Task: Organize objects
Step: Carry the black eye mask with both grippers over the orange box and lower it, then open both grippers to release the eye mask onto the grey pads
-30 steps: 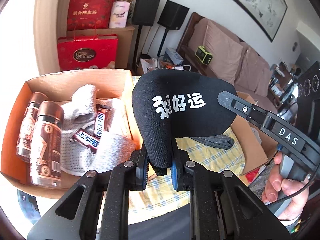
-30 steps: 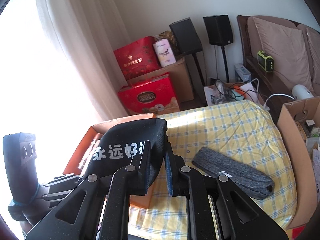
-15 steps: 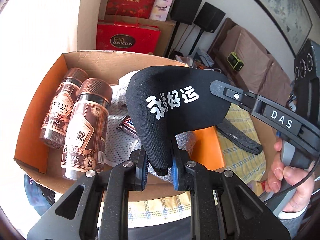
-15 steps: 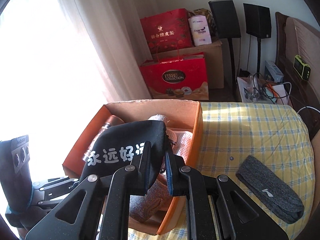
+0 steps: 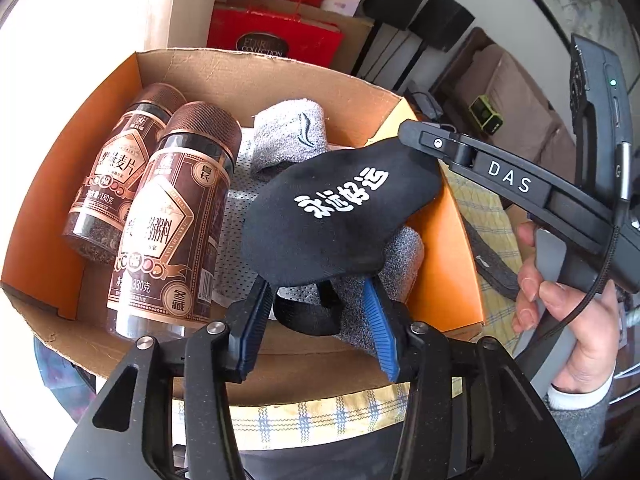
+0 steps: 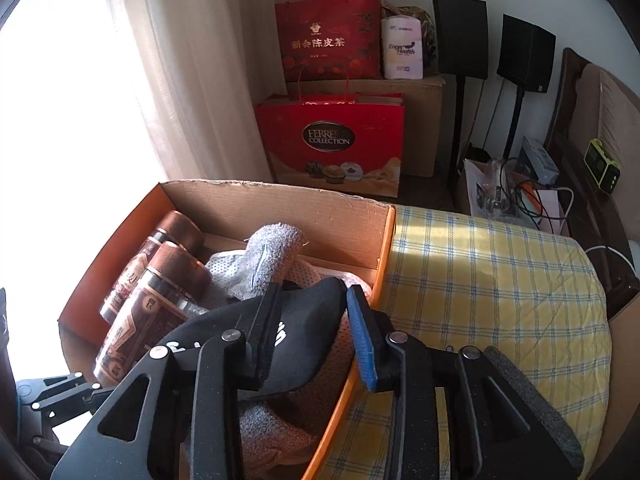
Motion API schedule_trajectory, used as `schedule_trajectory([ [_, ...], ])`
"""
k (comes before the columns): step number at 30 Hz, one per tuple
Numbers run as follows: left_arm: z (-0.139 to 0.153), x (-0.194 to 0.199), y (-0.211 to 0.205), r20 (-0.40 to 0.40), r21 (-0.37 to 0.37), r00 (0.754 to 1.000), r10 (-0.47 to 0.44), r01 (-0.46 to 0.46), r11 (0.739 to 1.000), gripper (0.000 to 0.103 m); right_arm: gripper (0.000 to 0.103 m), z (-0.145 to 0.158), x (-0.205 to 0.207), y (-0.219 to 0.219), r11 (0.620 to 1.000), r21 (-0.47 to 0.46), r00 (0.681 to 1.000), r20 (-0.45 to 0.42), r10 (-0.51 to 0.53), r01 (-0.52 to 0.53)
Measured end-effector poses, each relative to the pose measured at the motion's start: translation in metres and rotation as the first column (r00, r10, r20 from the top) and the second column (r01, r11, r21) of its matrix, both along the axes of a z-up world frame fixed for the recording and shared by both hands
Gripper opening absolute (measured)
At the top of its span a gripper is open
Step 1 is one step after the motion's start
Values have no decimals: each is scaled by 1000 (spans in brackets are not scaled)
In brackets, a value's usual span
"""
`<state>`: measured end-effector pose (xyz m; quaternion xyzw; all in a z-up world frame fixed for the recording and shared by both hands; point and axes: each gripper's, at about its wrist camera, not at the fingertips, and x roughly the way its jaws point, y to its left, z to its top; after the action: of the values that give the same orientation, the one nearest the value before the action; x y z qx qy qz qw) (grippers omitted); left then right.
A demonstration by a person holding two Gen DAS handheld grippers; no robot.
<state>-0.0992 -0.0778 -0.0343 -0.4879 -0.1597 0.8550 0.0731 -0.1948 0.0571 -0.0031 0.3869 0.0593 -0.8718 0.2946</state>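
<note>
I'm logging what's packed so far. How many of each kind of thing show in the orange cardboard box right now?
Brown-lidded jars: 2
Grey knit pieces: 2
White mesh cloth: 1
Black sock with white lettering: 1
Total: 6

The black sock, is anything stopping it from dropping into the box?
Nothing visible blocks it. The black sock already hangs over the open cardboard box, just above the grey cloths. Both hand-held grippers, left and right, are opening around it, pads off it.
</note>
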Motion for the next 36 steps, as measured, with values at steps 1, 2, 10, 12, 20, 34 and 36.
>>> schedule_trajectory([
  [1,2,0,1,-2,2,1000,1,-1,1000,43,39,2,0,1,1000,-1,1000,-9,-3,3],
  [2,4,2,1,-3,2,1000,2,-2,1000,44,39,3,0,1,1000,3,1000,-14,-5,5],
  [10,32,11,-2,-67,11,998,9,-9,1000,43,39,16,11,9,999,-31,1000,-5,20,-20],
  [12,41,15,-6,-87,25,996,17,-15,1000,43,39,16,16,7,999,-25,999,3,47,-47],
  [20,50,21,-26,-109,12,992,70,-69,998,43,38,2,28,-3,994,3,992,50,113,-113],
  [34,18,3,7,-19,-15,1000,-18,18,1000,43,34,-28,20,-35,980,92,974,156,163,-179],
  [36,19,4,8,-26,-24,1000,-16,15,1000,44,34,-20,22,-29,983,72,979,131,158,-169],
])
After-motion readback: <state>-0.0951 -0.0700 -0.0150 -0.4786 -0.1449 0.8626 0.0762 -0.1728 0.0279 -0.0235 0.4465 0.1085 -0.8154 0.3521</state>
